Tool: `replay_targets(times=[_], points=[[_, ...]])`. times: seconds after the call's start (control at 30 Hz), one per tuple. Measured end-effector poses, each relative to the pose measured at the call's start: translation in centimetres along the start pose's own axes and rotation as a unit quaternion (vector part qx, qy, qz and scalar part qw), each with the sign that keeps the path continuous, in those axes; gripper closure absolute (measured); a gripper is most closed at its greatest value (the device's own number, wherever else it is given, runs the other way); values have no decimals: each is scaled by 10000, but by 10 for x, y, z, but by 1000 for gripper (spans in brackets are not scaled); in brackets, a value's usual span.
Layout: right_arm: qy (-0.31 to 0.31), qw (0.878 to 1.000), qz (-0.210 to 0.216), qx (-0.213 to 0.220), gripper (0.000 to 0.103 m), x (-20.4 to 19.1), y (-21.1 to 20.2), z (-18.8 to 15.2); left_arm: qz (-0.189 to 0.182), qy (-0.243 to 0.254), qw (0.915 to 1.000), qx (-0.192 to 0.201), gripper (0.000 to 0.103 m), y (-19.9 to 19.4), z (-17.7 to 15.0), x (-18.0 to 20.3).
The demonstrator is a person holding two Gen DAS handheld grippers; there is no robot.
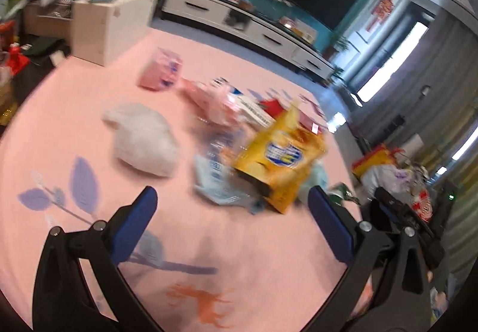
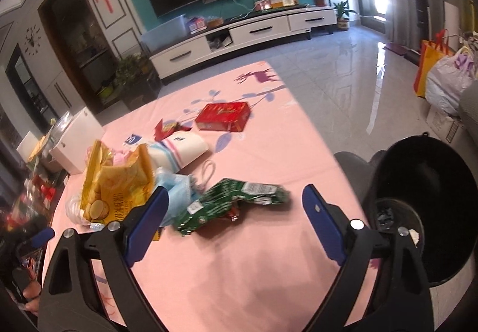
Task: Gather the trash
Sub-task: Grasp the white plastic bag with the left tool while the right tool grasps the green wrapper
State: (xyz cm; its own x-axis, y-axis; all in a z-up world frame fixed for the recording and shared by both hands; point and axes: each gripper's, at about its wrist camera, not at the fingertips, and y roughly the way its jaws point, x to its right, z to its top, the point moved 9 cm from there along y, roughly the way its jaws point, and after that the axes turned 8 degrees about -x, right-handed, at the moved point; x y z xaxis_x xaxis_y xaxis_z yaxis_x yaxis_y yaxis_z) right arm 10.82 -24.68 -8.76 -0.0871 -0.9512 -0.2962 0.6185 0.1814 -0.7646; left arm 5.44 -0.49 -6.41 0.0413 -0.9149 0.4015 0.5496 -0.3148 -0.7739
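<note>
A: Where's the trash?

B: Scattered on the pink surface. A yellow bag stands beside a blue mask, with a green wrapper lying just right of them. Farther back lie a white pack and a red box.

A: And the left view?

B: Blurred. The yellow bag is ahead, a white bag to its left, a pink box behind.

A: The grippers?

B: The left hand-held gripper is spread wide, holding nothing. The right hand-held gripper is wide too, empty, with the green wrapper just ahead between its fingers. A black bin stands at its right.
</note>
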Motion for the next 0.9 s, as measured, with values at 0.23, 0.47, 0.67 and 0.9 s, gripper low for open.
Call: replay_targets(times=[0.23, 0.47, 0.67, 0.9], points=[[-287, 9973, 512, -431, 20, -50, 16, 29, 353, -118, 9991, 208, 3, -11, 13, -31], [-422, 9976, -72, -540, 20, -32, 37, 22, 433, -271, 9986, 163, 3, -7, 15, -50], [-166, 9974, 47, -700, 20, -15, 45, 14, 298, -427, 9986, -65, 3, 11, 12, -57], [-171, 9957, 130, -899, 20, -16, 54, 6, 205, -601, 9976, -291, 3, 38, 8, -59]])
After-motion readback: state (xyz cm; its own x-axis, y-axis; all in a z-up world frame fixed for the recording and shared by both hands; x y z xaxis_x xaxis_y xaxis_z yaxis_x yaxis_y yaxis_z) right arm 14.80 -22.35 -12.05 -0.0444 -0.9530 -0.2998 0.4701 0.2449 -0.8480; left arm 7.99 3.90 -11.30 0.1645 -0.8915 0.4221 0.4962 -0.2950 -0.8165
